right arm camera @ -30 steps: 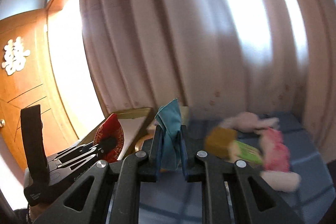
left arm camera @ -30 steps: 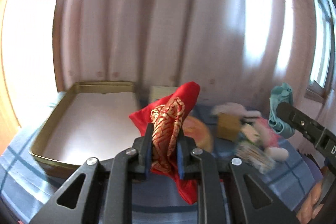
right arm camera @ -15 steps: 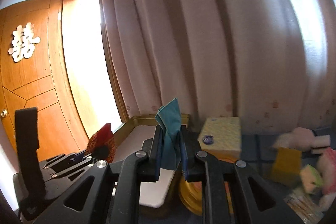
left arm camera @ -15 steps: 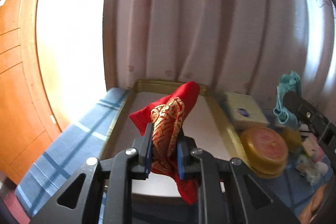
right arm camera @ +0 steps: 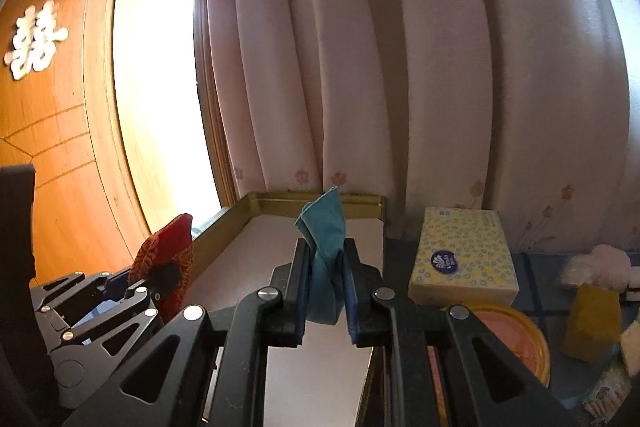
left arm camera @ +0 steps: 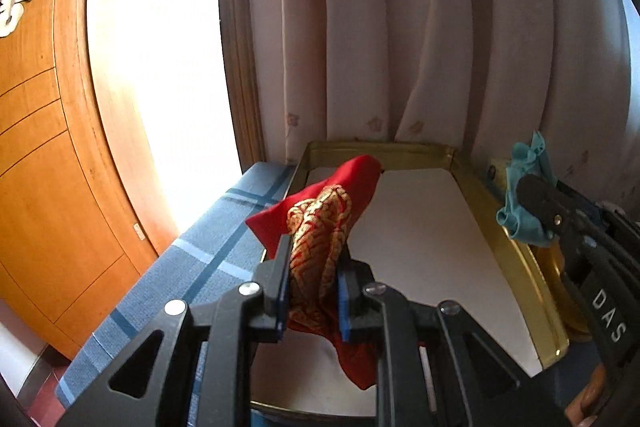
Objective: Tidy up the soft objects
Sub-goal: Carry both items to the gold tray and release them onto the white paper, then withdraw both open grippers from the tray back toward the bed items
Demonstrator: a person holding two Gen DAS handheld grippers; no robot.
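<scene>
Above gold tray (left arm camera: 516, 259), white floor bare: left gripper (left arm camera: 313, 291) clamped on one red-gold cloth (left arm camera: 320, 211). Right gripper (right arm camera: 325, 291) clamped on one teal cloth (right arm camera: 323, 239) over tray's right part. Right of tray rim: one tissue box (right arm camera: 464, 255), one orange bowl (right arm camera: 516, 331), one yellow sponge (right arm camera: 592, 323), plush toys. Curtain (right arm camera: 400, 67) close behind.

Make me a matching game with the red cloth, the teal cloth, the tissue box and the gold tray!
Things:
1. red cloth
2. teal cloth
3. tissue box
4. gold tray

Places:
A. lying on the blue checked cover, right of the tray
B. clamped in the right gripper
C. clamped in the left gripper
D. by the curtain, white inside

Pairs: 1-C, 2-B, 3-A, 4-D
</scene>
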